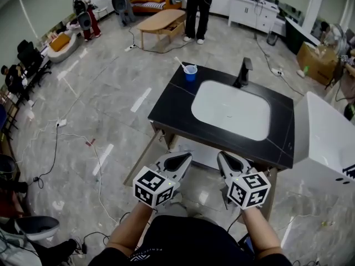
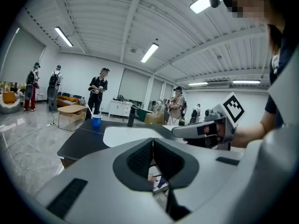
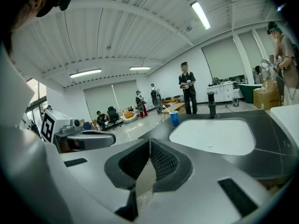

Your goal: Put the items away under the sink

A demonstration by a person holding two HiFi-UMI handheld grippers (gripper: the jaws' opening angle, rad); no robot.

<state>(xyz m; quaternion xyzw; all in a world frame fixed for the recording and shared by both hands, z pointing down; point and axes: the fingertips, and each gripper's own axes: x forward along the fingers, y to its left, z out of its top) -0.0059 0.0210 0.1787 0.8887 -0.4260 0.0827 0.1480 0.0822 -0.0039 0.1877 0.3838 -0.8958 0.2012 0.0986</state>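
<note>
Both jaw pairs pressed together, empty: left gripper (image 1: 179, 159), right gripper (image 1: 228, 159). Blue plastic cup (image 1: 190, 72) stands well ahead of the jaws, far-left corner of the black sink surface (image 1: 172, 107).
</note>
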